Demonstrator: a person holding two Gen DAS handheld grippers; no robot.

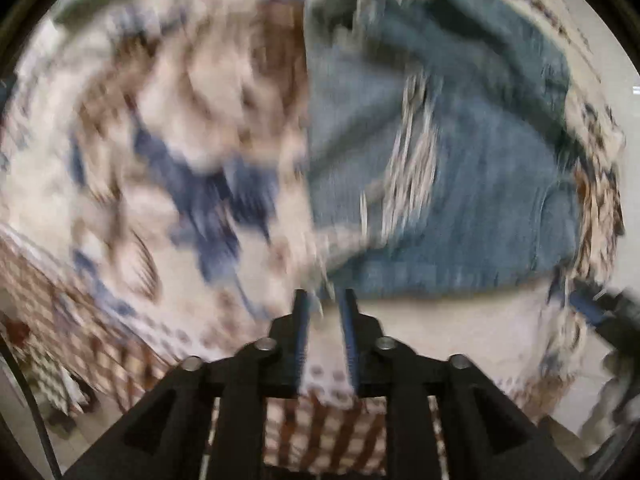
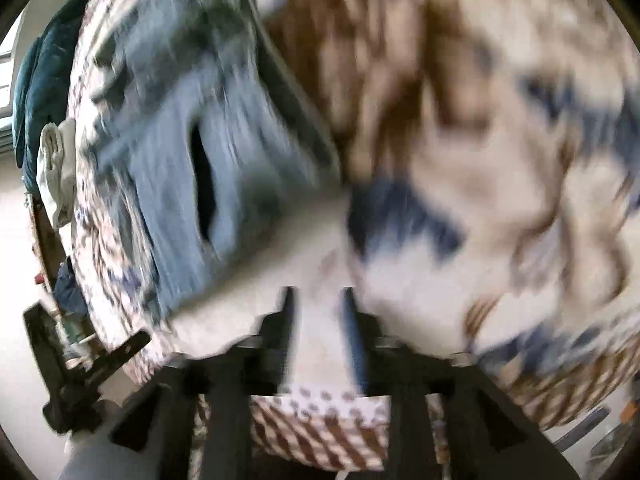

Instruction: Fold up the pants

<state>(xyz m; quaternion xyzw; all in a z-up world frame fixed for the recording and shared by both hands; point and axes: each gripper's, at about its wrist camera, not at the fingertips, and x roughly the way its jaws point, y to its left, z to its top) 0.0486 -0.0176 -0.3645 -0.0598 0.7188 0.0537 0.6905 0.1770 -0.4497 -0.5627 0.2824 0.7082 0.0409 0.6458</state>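
Observation:
Blue ripped jeans (image 1: 460, 184) lie folded on a patterned bedspread (image 1: 180, 128), ahead and to the right of my left gripper (image 1: 324, 300). The left gripper is open with nothing between its fingers, just short of the jeans' near edge. In the right wrist view the jeans (image 2: 188, 168) lie ahead to the left of my right gripper (image 2: 318, 300), which is open and empty over the bedspread (image 2: 480, 140). Both views are blurred by motion. The right gripper shows at the right edge of the left wrist view (image 1: 600, 312), and the left gripper at the lower left of the right wrist view (image 2: 92, 364).
The bed's near edge with a checked border (image 1: 320, 432) is just under both grippers. A dark teal cloth (image 2: 44, 64) and a white rolled cloth (image 2: 58, 160) lie at the bed's far left. Floor (image 2: 20, 320) shows beyond the bed's edge.

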